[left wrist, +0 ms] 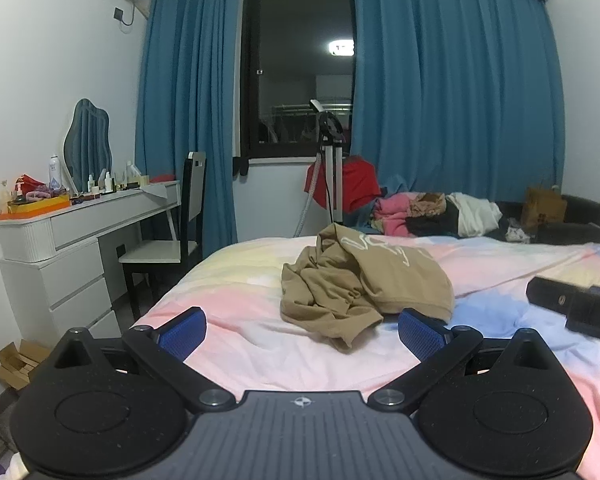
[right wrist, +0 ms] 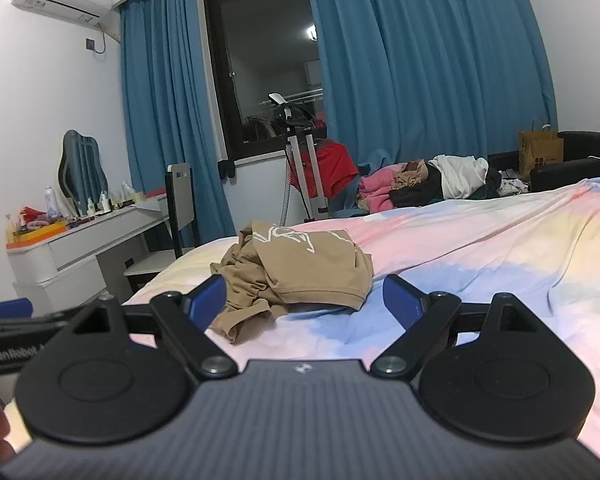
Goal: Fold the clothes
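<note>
A crumpled tan garment (left wrist: 360, 284) with white print lies in a heap on the pastel bed sheet (left wrist: 260, 344). My left gripper (left wrist: 302, 330) is open and empty, hovering just short of the garment's near edge. In the right wrist view the same tan garment (right wrist: 300, 272) lies right ahead of my right gripper (right wrist: 304, 300), which is open and empty, its blue pads (right wrist: 400, 300) spread wide at the garment's near edge. The right gripper's black body (left wrist: 572, 304) shows at the right of the left wrist view.
A pile of other clothes (left wrist: 432, 212) lies at the bed's far side by the blue curtains (left wrist: 452, 100). A white dresser (left wrist: 72, 248) and chair (left wrist: 172, 240) stand at left. A paper bag (right wrist: 540, 152) sits on a dark sofa at right. A garment steamer stand (right wrist: 300, 160) is by the window.
</note>
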`<act>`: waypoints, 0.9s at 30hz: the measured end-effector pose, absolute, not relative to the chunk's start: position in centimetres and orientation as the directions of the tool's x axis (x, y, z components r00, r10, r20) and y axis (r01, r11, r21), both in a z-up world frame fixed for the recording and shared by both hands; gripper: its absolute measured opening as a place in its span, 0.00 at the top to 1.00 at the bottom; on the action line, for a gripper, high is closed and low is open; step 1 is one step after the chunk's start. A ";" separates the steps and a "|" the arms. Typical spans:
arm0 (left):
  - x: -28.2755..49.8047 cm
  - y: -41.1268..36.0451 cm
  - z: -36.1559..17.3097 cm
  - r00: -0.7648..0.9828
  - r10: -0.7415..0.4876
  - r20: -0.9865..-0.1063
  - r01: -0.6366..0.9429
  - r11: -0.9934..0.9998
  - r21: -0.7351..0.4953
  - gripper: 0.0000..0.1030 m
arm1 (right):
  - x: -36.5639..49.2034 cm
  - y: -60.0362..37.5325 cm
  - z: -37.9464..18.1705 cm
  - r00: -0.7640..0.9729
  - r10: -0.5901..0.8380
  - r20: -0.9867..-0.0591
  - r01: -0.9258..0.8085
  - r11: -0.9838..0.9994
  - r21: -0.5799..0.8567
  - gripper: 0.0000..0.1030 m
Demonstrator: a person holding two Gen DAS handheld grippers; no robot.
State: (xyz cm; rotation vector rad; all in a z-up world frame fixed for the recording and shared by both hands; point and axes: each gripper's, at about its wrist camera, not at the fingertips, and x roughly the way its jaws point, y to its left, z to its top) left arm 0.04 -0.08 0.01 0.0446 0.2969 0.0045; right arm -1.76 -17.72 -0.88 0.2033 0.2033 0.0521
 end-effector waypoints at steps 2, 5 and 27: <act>0.1 -0.2 0.0 0.956 0.007 -0.294 0.005 0.999 0.040 0.00 | -1.8 -17.7 -0.9 0.977 0.069 -0.199 -0.028 0.980 0.199 0.16; 0.2 -0.4 0.0 0.955 0.001 -0.296 0.009 0.999 0.033 0.00 | -1.8 -17.7 -0.9 0.977 0.064 -0.206 -0.024 0.982 0.189 0.16; -0.5 -0.2 -0.2 0.960 -0.016 -0.278 0.024 0.999 0.027 0.00 | -1.4 -16.6 -1.2 0.974 0.042 -0.225 -0.014 0.992 0.125 0.16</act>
